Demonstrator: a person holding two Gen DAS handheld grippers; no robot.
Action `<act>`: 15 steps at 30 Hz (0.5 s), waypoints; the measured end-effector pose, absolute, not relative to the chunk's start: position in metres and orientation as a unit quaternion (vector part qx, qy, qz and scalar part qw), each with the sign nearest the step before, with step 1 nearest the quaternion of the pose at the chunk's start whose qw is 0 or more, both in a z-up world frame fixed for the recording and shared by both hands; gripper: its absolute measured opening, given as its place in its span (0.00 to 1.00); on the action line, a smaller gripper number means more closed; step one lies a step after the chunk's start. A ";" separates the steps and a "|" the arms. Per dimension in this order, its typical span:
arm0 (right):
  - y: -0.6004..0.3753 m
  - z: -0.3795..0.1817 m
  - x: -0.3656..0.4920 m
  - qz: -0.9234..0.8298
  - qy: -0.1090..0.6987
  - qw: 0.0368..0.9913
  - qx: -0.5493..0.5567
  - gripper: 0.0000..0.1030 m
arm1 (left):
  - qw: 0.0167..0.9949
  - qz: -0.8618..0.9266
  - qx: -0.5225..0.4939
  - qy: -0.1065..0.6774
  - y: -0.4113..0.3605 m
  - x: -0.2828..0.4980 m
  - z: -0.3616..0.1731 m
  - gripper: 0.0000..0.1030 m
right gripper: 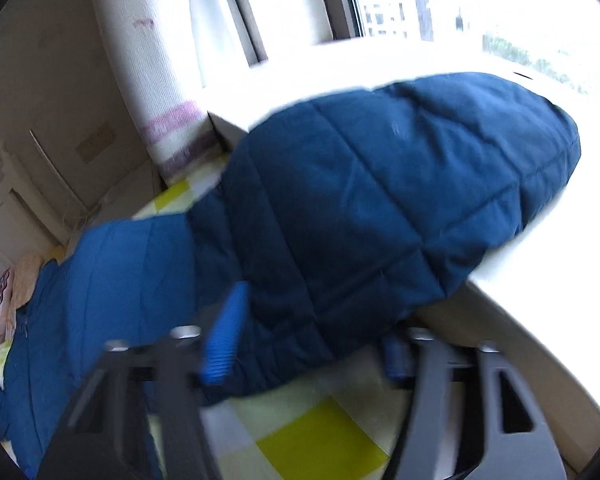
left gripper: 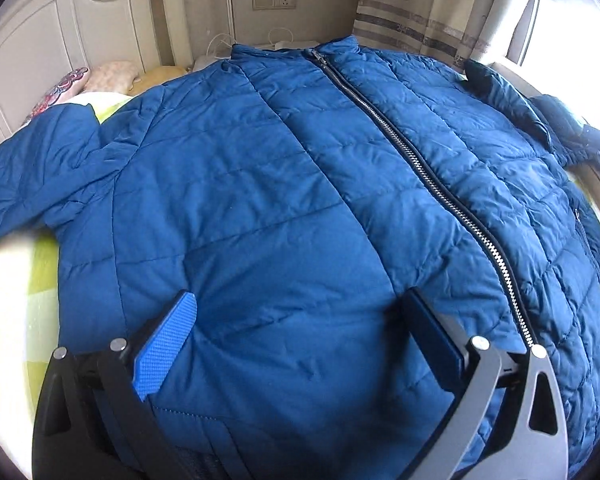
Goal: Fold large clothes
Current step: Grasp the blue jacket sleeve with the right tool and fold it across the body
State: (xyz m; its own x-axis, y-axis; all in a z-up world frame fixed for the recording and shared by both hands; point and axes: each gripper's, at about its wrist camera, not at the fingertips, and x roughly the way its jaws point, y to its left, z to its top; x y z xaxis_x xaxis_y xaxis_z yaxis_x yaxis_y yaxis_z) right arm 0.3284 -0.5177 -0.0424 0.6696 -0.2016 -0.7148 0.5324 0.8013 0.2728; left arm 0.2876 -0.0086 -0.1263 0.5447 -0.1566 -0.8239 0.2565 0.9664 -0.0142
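Note:
A large blue quilted jacket (left gripper: 300, 184) lies front-up on the bed, zipped, with its silver zipper (left gripper: 420, 160) running down the middle. My left gripper (left gripper: 300, 320) is open, its blue-padded fingers (left gripper: 168, 344) spread over the jacket's lower front near the hem. In the right wrist view, which is blurred, the jacket's sleeve (right gripper: 380, 192) stretches from the bed up onto the window sill. My right gripper (right gripper: 308, 344) is open with its jaws on either side of the sleeve's lower part.
The bed has a yellow-green checked sheet (left gripper: 16, 280) and pillows (left gripper: 100, 76) by the white headboard (left gripper: 60, 40). A window sill (right gripper: 540, 320) and curtain (right gripper: 152, 80) border the bed's right side. Wall sockets (left gripper: 274, 0) sit behind.

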 end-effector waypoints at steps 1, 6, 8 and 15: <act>-0.509 -0.032 0.328 -0.208 0.332 0.893 0.222 0.34 | 0.877 -0.118 0.052 0.463 -0.008 0.288 -0.126 0.98; -0.413 0.037 0.331 -0.126 0.256 0.954 0.090 0.26 | 0.877 -0.117 0.050 0.463 -0.010 0.288 -0.125 0.98; -0.354 0.054 0.334 -0.054 0.252 0.966 0.029 0.26 | 0.878 -0.118 0.047 0.462 -0.008 0.288 -0.125 0.98; -0.185 -0.017 0.339 0.186 0.412 0.885 -0.111 0.74 | 0.879 -0.128 0.026 0.458 0.000 0.287 -0.123 0.98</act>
State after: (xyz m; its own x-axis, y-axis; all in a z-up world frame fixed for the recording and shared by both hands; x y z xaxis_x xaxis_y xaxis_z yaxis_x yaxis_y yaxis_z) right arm 0.3386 -0.1854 -0.0170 0.5916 0.2372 -0.7705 -0.4200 0.9065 -0.0434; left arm 0.2869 0.0002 -0.1229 0.5479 -0.2023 -0.8117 0.2491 0.9657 -0.0726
